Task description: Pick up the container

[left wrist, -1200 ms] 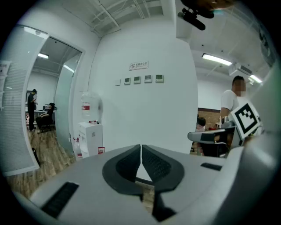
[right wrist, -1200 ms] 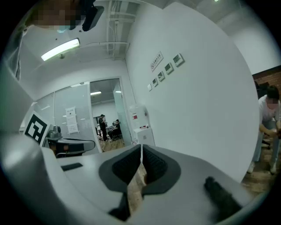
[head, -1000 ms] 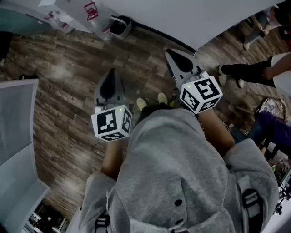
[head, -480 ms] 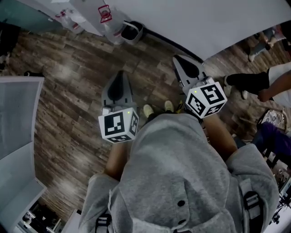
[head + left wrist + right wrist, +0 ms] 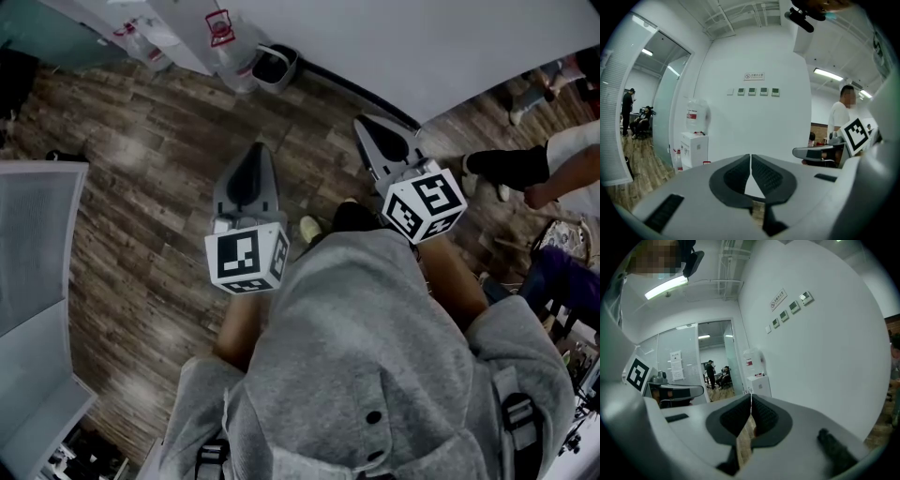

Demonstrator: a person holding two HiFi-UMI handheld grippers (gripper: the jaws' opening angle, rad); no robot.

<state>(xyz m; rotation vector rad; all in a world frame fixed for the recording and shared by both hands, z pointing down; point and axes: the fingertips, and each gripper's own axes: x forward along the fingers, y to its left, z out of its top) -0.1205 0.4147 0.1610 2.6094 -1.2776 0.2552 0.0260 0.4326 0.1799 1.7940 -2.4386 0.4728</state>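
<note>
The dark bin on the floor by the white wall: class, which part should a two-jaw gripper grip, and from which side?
Probably the rim of the bin, coming from above. It stands upright with its open mouth facing up, so one jaw could go inside the thin wall and the other outside.

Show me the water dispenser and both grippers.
water dispenser point(image 5: 693, 149), left gripper view, on its white cabinet.
left gripper point(image 5: 750, 157), left gripper view, where its fingertips meet.
right gripper point(image 5: 751, 395), right gripper view, where its fingertips meet.
</note>
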